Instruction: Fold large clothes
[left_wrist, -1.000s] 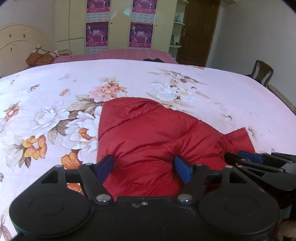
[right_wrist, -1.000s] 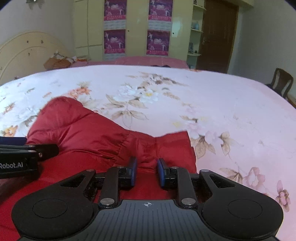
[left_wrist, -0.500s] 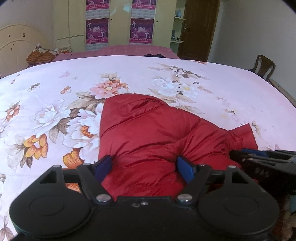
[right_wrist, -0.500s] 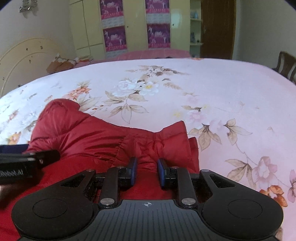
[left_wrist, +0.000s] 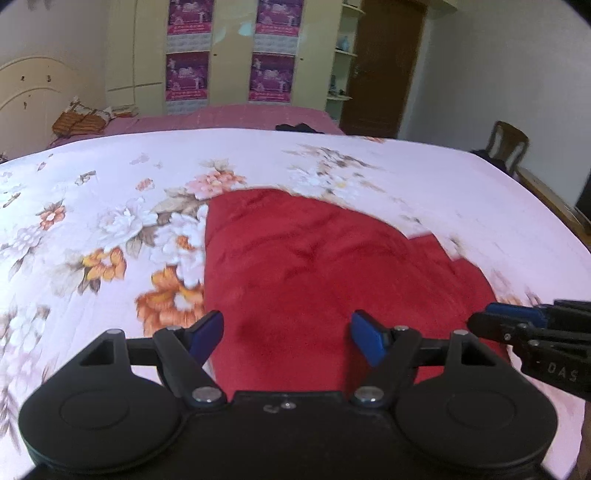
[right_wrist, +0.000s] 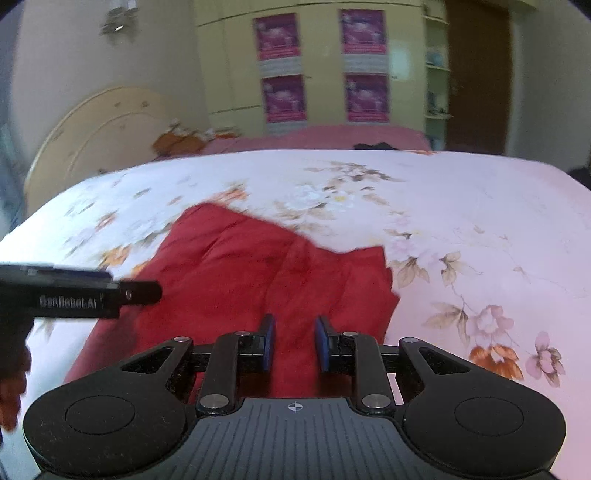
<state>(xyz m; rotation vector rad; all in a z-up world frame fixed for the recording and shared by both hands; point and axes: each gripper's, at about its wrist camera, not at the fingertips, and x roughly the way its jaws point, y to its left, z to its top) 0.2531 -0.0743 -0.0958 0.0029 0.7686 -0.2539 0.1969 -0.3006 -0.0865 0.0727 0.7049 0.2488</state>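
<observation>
Our left claw (left_wrist: 286, 334) hangs spread wide over the red jacket (left_wrist: 317, 266), gripping nothing; our right claw (right_wrist: 293, 341), narrowly parted, looks free of the cloth too. Beyond them the jacket lies bunched on the floral bedspread (left_wrist: 110, 192).

A: What is the red garment (left_wrist: 332, 266) made of?

B: Soft, puffy cloth with a faint sheen, creased across its top. It lies on a smooth, matt bedspread (left_wrist: 110, 177) of pink cloth printed with flowers, near the bedspread's front edge.

A: And the tools?

B: The left gripper (left_wrist: 288, 334) is matt black plastic with 2 blue pads (left_wrist: 364, 336) and shiny metal rivets (left_wrist: 207, 394). The right gripper (right_wrist: 293, 341) looks the same, with a ribbed grey plate (right_wrist: 295, 439) on its body.

A: Beyond the bedspread's far edge?

B: A glossy cream wardrobe (left_wrist: 229, 55) with paper posters (left_wrist: 186, 75), a dark wooden door (left_wrist: 384, 66) and a wooden chair (left_wrist: 508, 147).
</observation>
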